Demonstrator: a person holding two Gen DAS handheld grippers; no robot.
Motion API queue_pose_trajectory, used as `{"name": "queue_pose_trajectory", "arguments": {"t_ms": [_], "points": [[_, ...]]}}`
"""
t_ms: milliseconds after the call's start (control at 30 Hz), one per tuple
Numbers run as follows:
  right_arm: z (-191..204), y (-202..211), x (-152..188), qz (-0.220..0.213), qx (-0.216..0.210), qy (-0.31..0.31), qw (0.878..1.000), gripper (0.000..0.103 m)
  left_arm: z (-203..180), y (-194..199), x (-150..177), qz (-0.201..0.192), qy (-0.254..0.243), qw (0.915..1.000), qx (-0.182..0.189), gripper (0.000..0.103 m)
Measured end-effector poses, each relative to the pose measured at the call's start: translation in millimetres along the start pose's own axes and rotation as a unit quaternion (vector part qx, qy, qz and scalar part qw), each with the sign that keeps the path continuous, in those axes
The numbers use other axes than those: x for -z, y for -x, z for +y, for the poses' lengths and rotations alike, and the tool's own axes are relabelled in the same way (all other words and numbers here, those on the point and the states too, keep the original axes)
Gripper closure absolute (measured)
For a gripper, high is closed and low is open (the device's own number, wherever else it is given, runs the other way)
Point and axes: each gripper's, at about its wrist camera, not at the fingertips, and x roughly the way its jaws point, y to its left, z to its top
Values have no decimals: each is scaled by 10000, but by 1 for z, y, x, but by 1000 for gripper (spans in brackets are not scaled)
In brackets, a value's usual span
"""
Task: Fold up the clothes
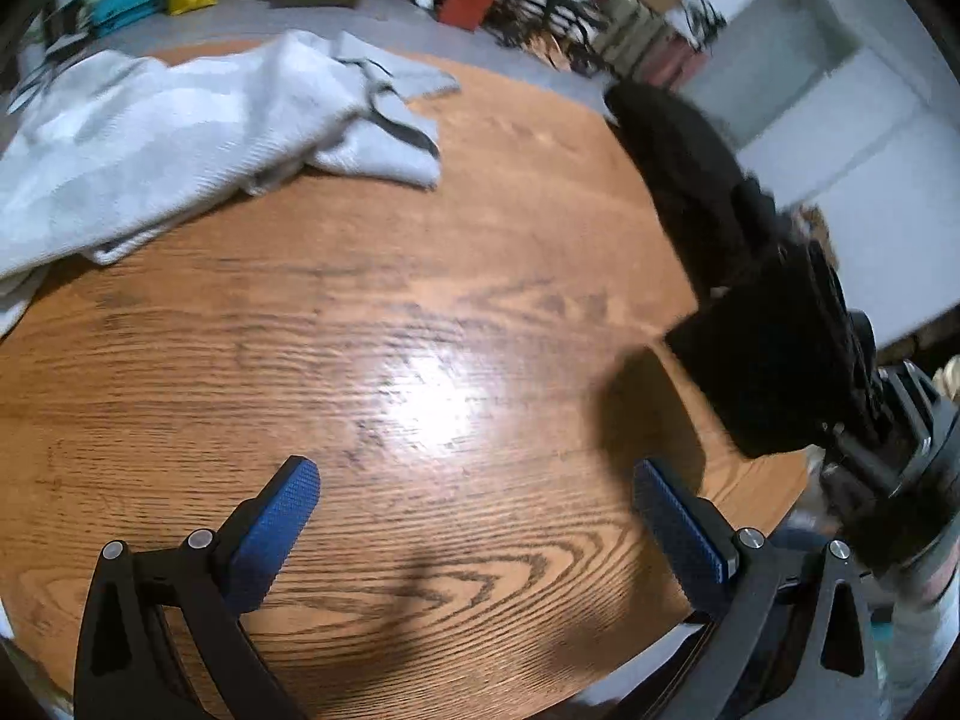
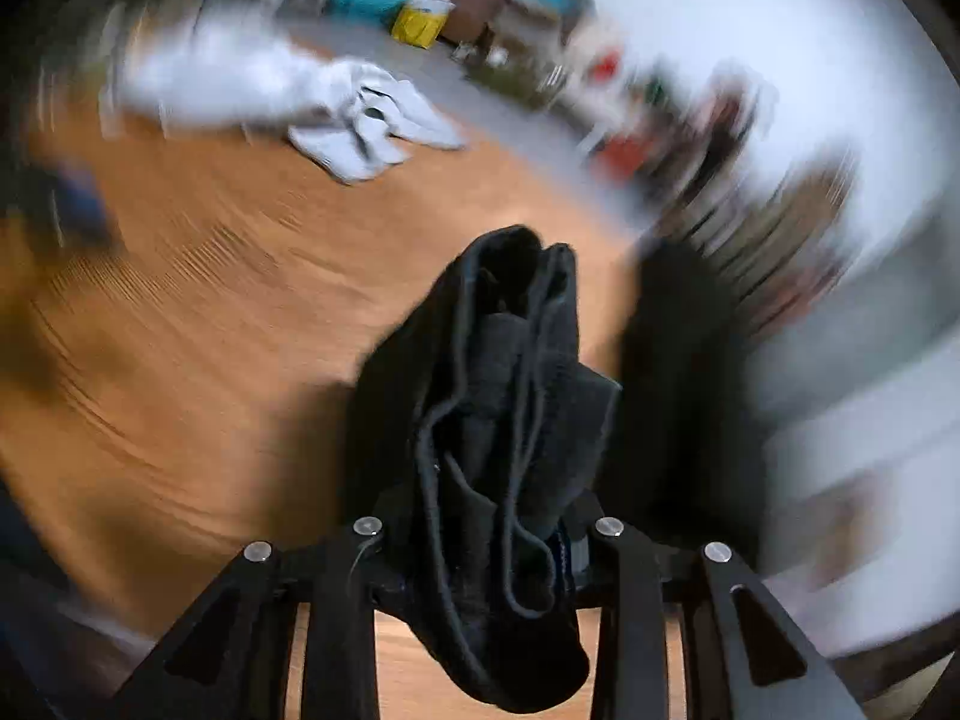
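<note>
The black garment [image 1: 690, 180] in the left wrist view hangs over the far right edge of the wooden table [image 1: 420, 330], its long axis running from the table's far rim toward the right gripper [image 1: 774, 372], whose dark fingers hold its near end. The left gripper [image 1: 474, 510] hovers above the table's near edge, its blue-padded fingers [image 1: 282, 516] wide apart with nothing between them. A grey garment [image 1: 180, 138] lies crumpled on the table's far left side.

In the right wrist view, heavily blurred, the black garment [image 2: 498, 396] is bunched lengthwise, pointing away from the camera, with the right gripper [image 2: 486, 540] fingers clamped on its near end above the table [image 2: 210, 330]. The grey garment [image 2: 360, 120] lies at the table's far side.
</note>
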Motion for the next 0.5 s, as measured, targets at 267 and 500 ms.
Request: {"name": "queue_pose_trajectory", "arguments": {"t_ms": [267, 500], "points": [[154, 6, 23, -437, 762, 2255, 9703, 38, 31, 24, -1, -172, 645, 9973, 319, 0], [85, 80, 37, -874, -1776, 540, 9787, 12, 23, -3, 15, 353, 463, 9983, 61, 0]]}}
